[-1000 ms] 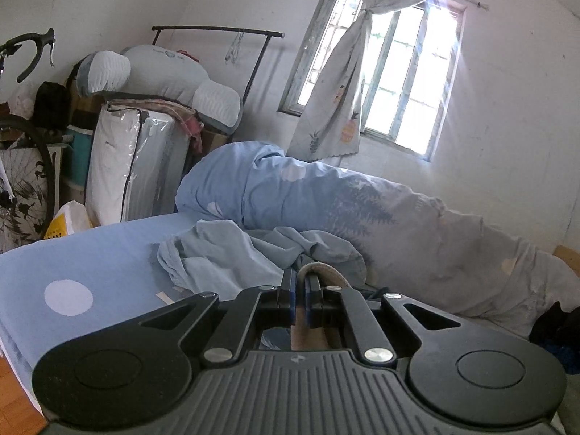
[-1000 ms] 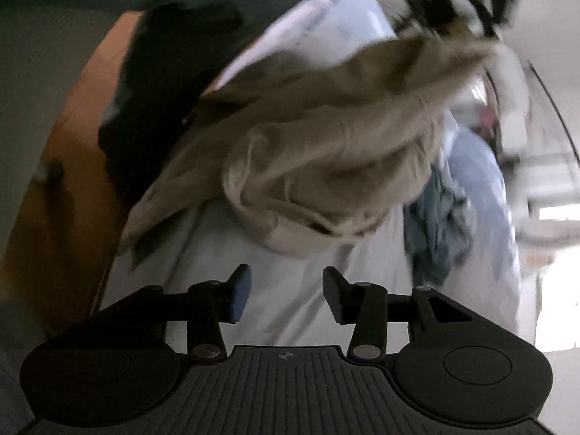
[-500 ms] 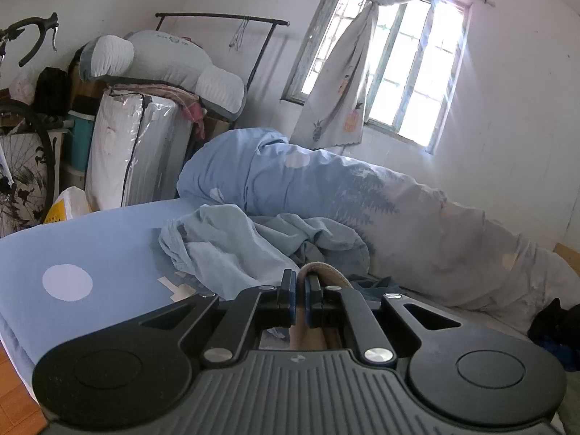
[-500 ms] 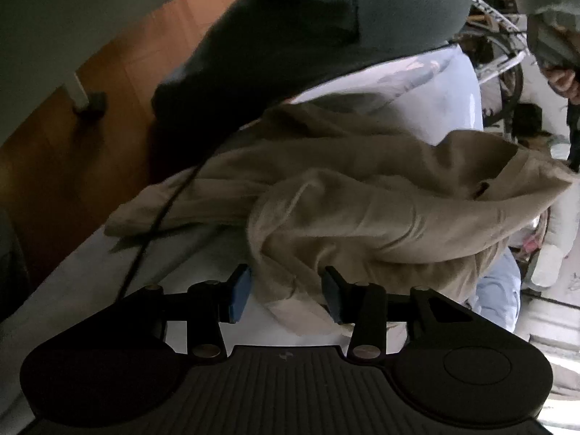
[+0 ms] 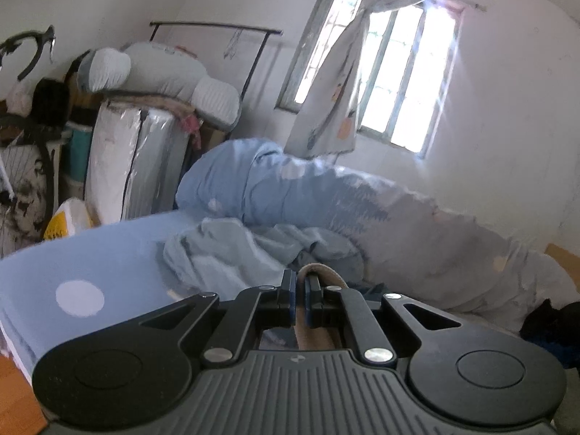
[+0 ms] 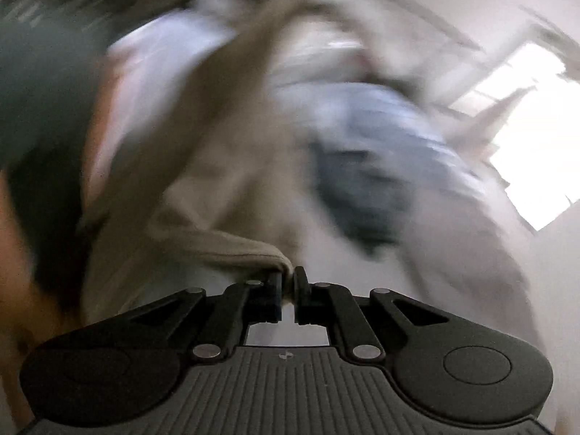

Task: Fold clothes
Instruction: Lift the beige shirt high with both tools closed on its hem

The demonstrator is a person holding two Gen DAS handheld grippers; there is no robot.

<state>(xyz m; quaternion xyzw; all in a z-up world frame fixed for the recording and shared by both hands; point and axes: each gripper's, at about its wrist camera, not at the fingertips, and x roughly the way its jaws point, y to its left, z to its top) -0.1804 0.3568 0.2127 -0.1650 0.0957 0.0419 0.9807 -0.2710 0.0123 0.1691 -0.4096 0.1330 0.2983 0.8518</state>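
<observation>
pinching a rounded fold of the beige garment (image 5: pixel 320 272), the left gripper (image 5: pixel 298 299) has its fingers (image 5: pixel 288 299) pressed nearly together, and the cloth loops up over the tips and drops out of sight behind the gripper body, so most of it is hidden in the left wrist view. just beyond those fingers lies a crumpled light blue garment (image 5: pixel 232 250) on the bed (image 5: pixel 108 253), whose blue sheet carries a pale round dot to the left of the fingers. farther ahead a rolled blue duvet (image 5: pixel 326 199) stretches across the bed under the window (image 5: pixel 391 83) with its tied curtain (image 5: pixel 333 108). far left of the fingers a bicycle (image 5: pixel 25 137) is cut off by the frame edge. the right gripper (image 6: pixel 287 290) also has its fingers (image 6: pixel 272 293) closed on a hemmed edge of the beige garment (image 6: pixel 232 250), which runs off to the left of the tips. everything ahead of the right fingers is heavily blurred: a beige mass, a bluish-grey patch to the right, and a dark shape at far left cannot be made out with any certainty.
</observation>
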